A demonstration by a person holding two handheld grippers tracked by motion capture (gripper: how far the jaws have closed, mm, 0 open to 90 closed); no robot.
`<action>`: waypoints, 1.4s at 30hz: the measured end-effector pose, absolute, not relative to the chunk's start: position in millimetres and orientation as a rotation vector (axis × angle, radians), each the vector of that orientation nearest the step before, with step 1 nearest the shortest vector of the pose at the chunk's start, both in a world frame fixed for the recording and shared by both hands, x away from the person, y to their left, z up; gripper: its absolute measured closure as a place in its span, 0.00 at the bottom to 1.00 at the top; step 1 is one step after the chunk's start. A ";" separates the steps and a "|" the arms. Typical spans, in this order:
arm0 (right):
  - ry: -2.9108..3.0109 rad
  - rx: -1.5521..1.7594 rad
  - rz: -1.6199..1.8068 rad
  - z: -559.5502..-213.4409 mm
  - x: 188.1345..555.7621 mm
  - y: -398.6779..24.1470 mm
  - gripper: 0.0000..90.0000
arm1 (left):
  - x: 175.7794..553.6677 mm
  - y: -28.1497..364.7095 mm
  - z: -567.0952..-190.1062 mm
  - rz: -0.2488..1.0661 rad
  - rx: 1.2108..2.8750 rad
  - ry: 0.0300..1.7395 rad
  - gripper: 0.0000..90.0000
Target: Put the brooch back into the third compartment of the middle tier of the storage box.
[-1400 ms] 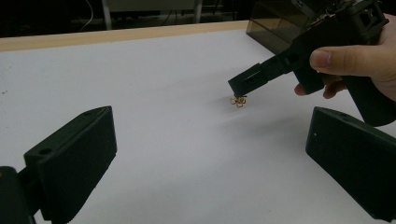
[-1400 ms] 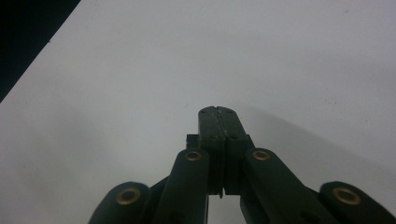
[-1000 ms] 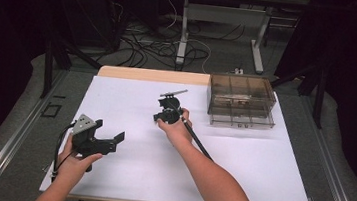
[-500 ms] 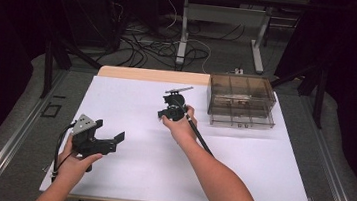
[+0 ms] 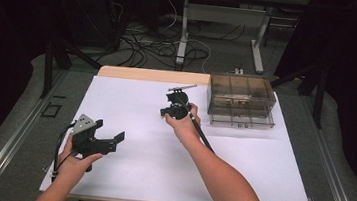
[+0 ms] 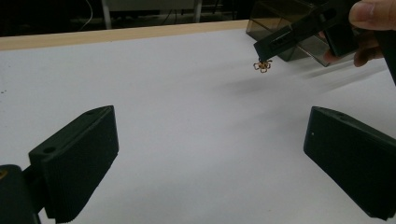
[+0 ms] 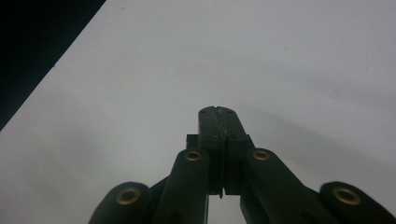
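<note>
1. Your right gripper [image 6: 264,58] has its black jaws pinched together on a small gold wire ornament [image 6: 262,66], hanging above the matte white table [image 5: 239,177].
2. Your left gripper [image 5: 112,141] rests low, its ribbed pads apart, empty.
3. A smoky clear plastic drawer box [image 5: 241,100] stands near your right hand.

No legible text, label, brand, number or sign anywhere. White table cover [image 5: 161,149]: blank. Smoky clear drawer box [image 5: 240,107]: no marking that can be made out. Left gripper [image 5: 104,143] and right gripper [image 5: 176,105]: black bodies, no readable print; the grey plate on the left one is bare.
</note>
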State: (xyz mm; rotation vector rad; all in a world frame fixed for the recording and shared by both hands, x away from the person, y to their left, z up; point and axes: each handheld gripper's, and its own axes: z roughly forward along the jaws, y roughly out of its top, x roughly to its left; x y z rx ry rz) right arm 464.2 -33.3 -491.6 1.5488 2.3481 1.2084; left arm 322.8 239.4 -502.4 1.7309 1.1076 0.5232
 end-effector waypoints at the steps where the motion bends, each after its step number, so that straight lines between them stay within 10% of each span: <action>1: 2.352 1.546 1.203 -490.4 464.1 -34.3 1.00 | 322.8 239.5 -502.4 0.523 1.731 1.108 0.04; 42: 2.196 1.647 1.174 -469.9 474.2 -104.9 1.00 | 322.8 237.9 -502.9 0.518 1.731 1.112 0.04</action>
